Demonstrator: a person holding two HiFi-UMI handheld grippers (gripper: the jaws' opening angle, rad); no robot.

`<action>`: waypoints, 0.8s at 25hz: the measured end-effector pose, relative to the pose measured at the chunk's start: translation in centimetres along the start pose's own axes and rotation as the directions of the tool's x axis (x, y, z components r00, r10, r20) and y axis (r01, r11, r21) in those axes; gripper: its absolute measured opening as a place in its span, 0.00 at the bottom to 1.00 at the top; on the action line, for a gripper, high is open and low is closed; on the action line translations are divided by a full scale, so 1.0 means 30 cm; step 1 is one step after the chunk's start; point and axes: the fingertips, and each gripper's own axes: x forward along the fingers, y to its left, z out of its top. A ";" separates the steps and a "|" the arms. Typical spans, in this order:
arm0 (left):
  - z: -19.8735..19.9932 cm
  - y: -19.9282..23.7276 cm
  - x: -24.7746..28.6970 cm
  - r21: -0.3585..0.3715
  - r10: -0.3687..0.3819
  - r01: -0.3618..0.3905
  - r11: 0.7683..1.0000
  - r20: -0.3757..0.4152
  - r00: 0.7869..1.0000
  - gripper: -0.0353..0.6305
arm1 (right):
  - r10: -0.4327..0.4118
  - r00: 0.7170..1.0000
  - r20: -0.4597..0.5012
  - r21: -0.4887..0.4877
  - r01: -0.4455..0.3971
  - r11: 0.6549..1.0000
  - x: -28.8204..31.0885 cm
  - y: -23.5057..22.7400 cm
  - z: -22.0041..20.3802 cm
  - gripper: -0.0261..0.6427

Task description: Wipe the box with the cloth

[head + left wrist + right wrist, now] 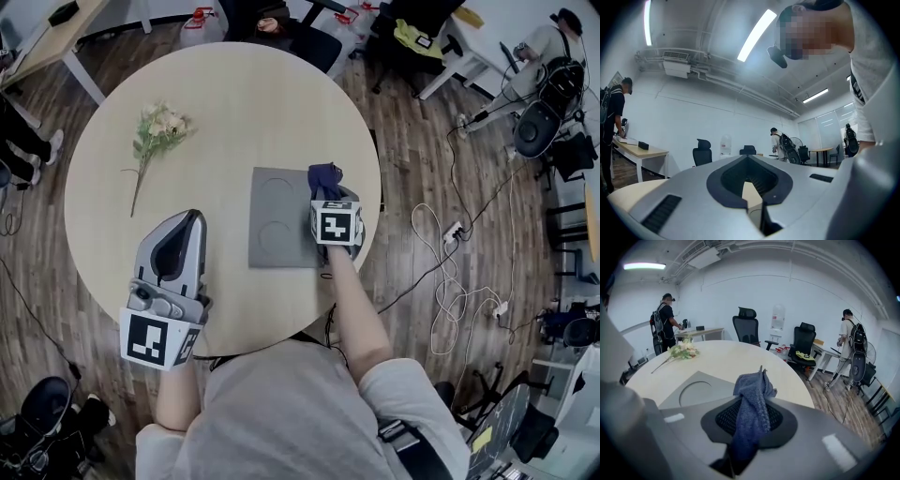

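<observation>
Right gripper (328, 194) pinched the blue cloth (751, 416) over the flat grey box (279, 220) at its 2 o'clock corner. The box lay toward 4 o'clock on the round table (234, 84), close to the rim. Left gripper (181, 230) was pressed together on nothing at 7 o'clock, with bare tabletop up to the flowers (159, 129) at 10 o'clock and wood floor (412, 169) all round.

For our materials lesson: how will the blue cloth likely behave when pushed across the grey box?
Probably floppy: the cloth bunches and droops from the right hand-held gripper. Its fuzzy weave should likely drag, not slip.
</observation>
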 end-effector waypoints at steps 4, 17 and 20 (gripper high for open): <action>0.014 -0.001 -0.015 -0.004 0.001 -0.001 1.000 0.012 1.000 0.06 | 0.094 0.994 0.061 0.058 -0.098 0.993 -0.072 0.121 0.045 0.16; 0.027 0.049 -0.121 -0.006 0.025 -0.024 1.000 0.017 1.000 0.06 | 0.251 0.968 -0.004 -0.039 -0.250 0.967 -0.059 0.554 -0.042 0.16; 0.035 0.067 -0.135 -0.016 0.026 -0.025 1.000 0.025 0.999 0.06 | 0.219 0.976 -0.010 -0.012 -0.219 0.976 -0.052 0.509 -0.053 0.16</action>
